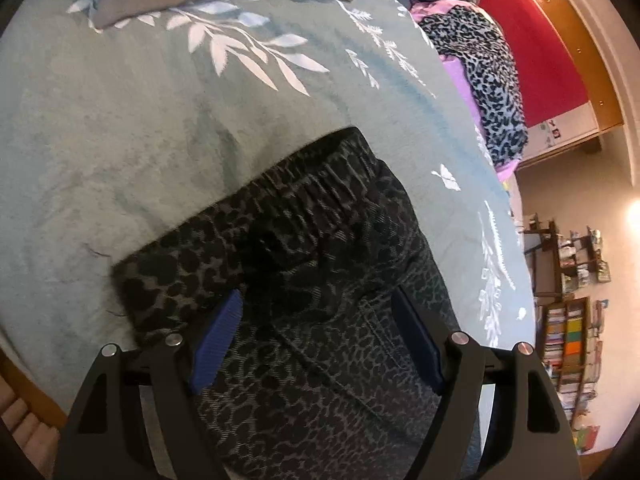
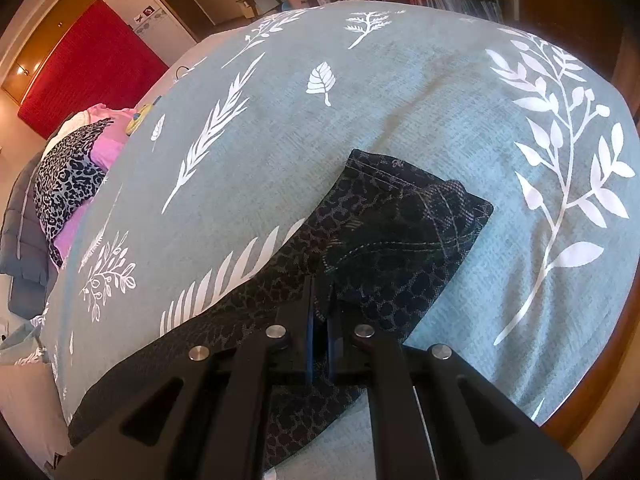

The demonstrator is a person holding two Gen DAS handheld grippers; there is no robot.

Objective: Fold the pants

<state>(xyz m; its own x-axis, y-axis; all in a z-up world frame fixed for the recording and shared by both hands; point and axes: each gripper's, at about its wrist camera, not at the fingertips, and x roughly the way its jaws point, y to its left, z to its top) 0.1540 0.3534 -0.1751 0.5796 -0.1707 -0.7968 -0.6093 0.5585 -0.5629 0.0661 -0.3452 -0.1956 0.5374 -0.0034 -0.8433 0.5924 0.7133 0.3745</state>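
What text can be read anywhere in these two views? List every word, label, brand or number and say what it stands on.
None can be read.
Pants: leopard print only, no visible label.
Bedspread: white leaf pattern, no words.
Stickers on the white wardrobe panel: too small and blurred.
Book spines on the shelves: too small to read.
Left tool and right tool: no markings visible.

I find no words, numbers or brand marks that I can read in either view. The stickers on the white cupboard door (image 2: 154, 16) by the red panel are too small to make out, and the spines of the books on the shelf (image 1: 570, 340) are only a blur of colour.
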